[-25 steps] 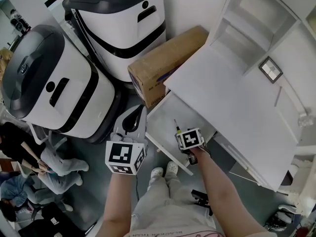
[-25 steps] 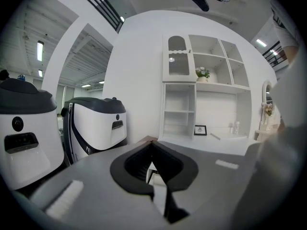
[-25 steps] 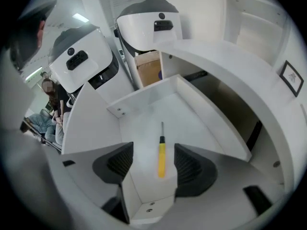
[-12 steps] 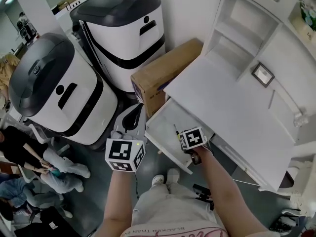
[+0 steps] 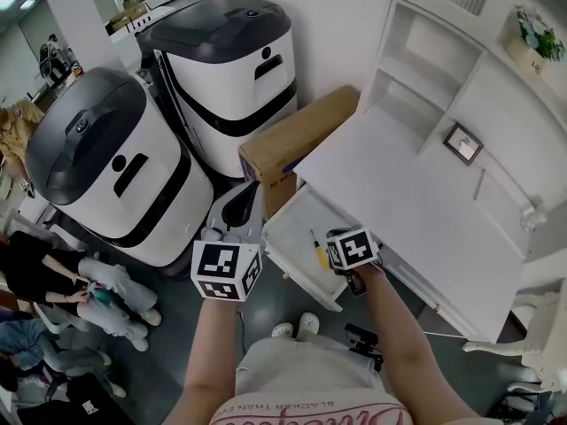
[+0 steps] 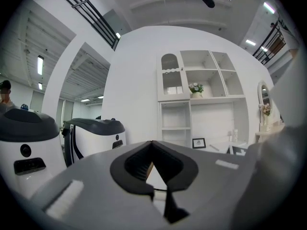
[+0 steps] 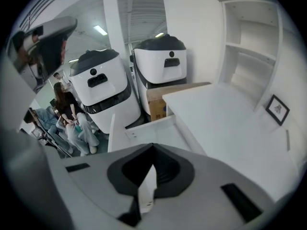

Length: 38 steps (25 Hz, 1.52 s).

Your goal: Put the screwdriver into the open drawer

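The screwdriver (image 5: 317,250), yellow-handled, lies loose in the open white drawer (image 5: 292,233) under the desk. My right gripper (image 5: 347,253) hovers just right of it and above the drawer, tilted down. Its jaws are shut with nothing between them (image 7: 152,150), and its body hides the screwdriver in the right gripper view, where only part of the drawer (image 7: 156,128) shows. My left gripper (image 5: 241,204) is held level left of the drawer, near the cardboard box. Its jaws (image 6: 152,147) are also shut and empty.
Two large white-and-black machines (image 5: 115,166) (image 5: 235,60) stand at the left and back. A cardboard box (image 5: 297,135) sits beside the white desk (image 5: 416,202), whose shelf unit holds a picture frame (image 5: 462,142). People sit on the floor at lower left (image 5: 53,282).
Both grippers have risen. The right gripper has lifted away from the screwdriver, which stays lying in the drawer. The left gripper stays shut.
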Available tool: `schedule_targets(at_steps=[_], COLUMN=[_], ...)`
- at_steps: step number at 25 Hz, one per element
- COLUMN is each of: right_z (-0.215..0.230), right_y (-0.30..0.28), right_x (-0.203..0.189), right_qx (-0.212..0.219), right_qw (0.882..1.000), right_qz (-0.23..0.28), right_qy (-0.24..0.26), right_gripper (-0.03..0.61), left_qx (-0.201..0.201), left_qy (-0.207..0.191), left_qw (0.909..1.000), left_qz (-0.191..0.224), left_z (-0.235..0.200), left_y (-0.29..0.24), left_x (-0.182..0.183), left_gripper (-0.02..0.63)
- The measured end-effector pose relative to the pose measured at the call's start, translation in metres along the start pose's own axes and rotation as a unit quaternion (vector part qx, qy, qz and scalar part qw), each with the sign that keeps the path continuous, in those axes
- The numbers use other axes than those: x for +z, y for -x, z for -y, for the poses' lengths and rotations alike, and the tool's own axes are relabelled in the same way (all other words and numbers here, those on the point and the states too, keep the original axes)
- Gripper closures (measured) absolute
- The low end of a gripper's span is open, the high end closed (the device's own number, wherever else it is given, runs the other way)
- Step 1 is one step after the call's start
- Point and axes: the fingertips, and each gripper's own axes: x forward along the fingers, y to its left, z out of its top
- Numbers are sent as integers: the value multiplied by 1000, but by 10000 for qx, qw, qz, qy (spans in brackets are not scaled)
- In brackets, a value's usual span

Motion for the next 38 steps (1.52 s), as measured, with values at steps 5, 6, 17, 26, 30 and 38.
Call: schedule_targets(at_steps=[5,6,17,26,30,38], right_z=[1,1,1,-2,-4,-7], right_y=[36,43,123,212,248,307], right_x=[26,31,78,121,131,141], right_qx=[-156,-186,-558,-1184,-1458,-1782], right_qw=[9986,9979,9830,9428,9223,8799], right_qz=[515,622,1748,3075,3512,4338], right_qy=[12,14,75,513,697,756], right_gripper=[572,572,572,572,572,572], left_qx=[-72,-81,-173,-312,-363,-443], left_qy=[-33,-44,-139,-206,-199,-236], left_qw=[9999,9998,9986,9967,9956,9930], left_qz=[133,157,480,726,845,1071], left_z=[3,4,13,24,27,34], left_y=[2,2,11,14,14,16], left_x=[14,17,44,64,72,87], left_gripper=[604,604,605,604,604,604])
